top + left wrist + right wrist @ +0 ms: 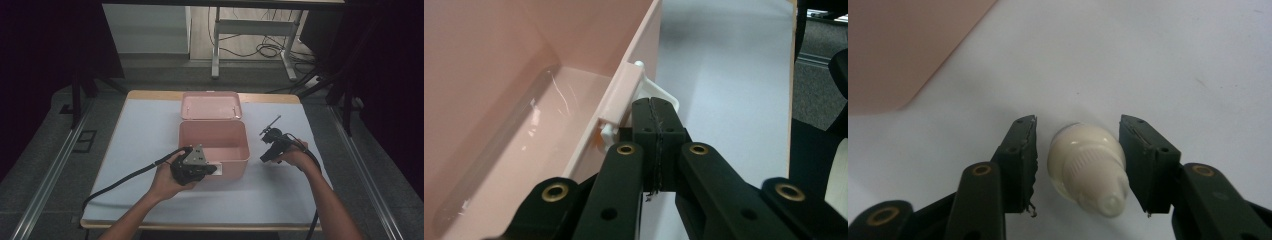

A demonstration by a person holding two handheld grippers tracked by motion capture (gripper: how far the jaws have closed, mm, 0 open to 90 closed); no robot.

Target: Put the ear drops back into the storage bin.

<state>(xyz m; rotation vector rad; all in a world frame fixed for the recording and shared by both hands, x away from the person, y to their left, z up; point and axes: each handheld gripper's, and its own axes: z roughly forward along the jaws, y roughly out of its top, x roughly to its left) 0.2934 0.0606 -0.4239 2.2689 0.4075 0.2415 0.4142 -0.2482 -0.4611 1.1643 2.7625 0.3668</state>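
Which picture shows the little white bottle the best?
The right gripper view. There the little white bottle stands between the right gripper's open fingers, ridged cap toward the camera, with gaps on both sides. In the high view that gripper covers it, beside the pink box.
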